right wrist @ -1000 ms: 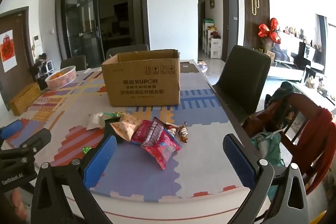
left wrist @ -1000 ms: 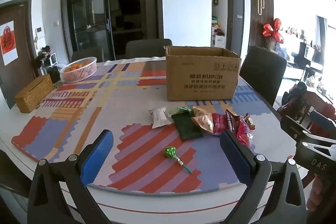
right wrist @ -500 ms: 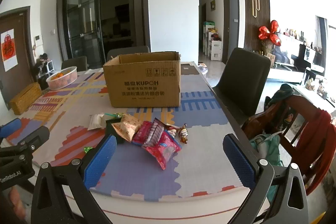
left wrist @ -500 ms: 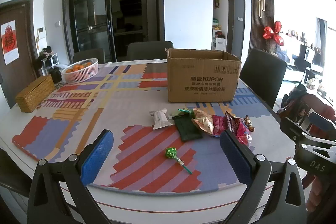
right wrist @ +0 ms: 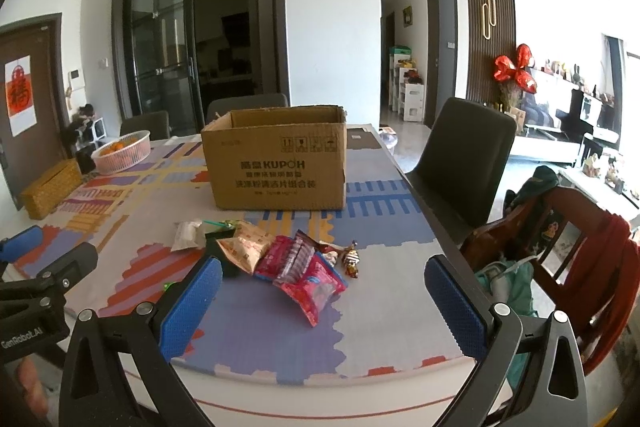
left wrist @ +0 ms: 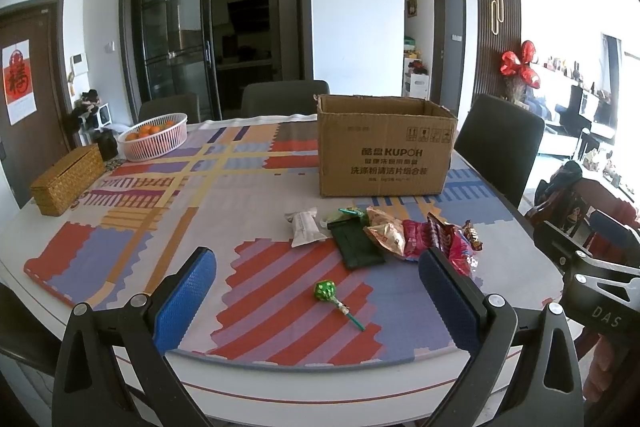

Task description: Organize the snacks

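Observation:
An open cardboard box [left wrist: 386,147] [right wrist: 276,161] stands on the patterned table mat. In front of it lies a heap of snacks: a white packet [left wrist: 304,227], a dark green pouch [left wrist: 356,247], an orange bag [left wrist: 384,235] [right wrist: 244,249], red packets [left wrist: 432,241] [right wrist: 308,275] and a small wrapped candy [right wrist: 351,259]. A green lollipop [left wrist: 332,297] lies alone nearer the table edge. My left gripper [left wrist: 320,295] is open, held above the near edge with the lollipop between its fingers' line. My right gripper [right wrist: 324,303] is open too, facing the red packets, empty.
A pink basket of oranges [left wrist: 154,135] and a woven box [left wrist: 68,179] sit at the far left. Dark chairs [left wrist: 500,143] ring the table. A wooden chair with red cloth [right wrist: 580,259] stands to the right of the table.
Both views have shifted slightly: the cameras rose and drew back a little from the table. The snacks and box have not moved; both grippers stay open.

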Tool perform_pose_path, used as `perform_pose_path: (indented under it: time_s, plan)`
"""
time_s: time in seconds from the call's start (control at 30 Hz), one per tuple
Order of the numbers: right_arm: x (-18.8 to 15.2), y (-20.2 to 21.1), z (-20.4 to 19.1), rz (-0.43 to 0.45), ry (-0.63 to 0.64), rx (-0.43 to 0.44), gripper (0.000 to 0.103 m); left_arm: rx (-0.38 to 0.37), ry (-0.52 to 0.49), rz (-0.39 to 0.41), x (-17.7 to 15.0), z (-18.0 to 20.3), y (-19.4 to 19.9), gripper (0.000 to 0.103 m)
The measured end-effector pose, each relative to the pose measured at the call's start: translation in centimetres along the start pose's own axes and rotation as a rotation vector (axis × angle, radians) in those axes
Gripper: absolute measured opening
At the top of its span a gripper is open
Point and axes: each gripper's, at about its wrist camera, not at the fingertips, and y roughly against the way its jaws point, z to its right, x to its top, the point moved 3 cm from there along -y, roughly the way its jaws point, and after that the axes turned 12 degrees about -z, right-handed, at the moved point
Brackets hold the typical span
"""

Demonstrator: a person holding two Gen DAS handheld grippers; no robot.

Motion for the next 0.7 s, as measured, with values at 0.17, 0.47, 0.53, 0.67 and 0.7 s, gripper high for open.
perform_pose_path:
  time_s: [0.17, 0.47, 0.53, 0.67, 0.7]
  plan:
    - [-0.06, 0.2, 0.02, 0.009, 0.0, 0.0, 0.102, -0.002, 0.0, -0.001, 0.07, 0.01, 0.17, 0.103]
    - [-0.12, 0.3, 0.05, 0.011, 0.0, 0.0, 0.102, -0.005, -0.001, 0.002, -0.01, 0.32, 0.68, 0.103]
    - [-0.11, 0.31, 0.05, 0.012, -0.001, 0.0, 0.102, -0.005, 0.0, 0.003, -0.04, 0.31, 0.57, 0.103]
    - [-0.14, 0.3, 0.01, 0.012, -0.001, -0.001, 0.102, -0.007, 0.0, 0.003, -0.05, 0.37, 0.58, 0.103]
    - [-0.14, 0.29, 0.01, 0.011, -0.001, -0.001, 0.102, -0.006, -0.001, 0.003, -0.05, 0.39, 0.58, 0.103]
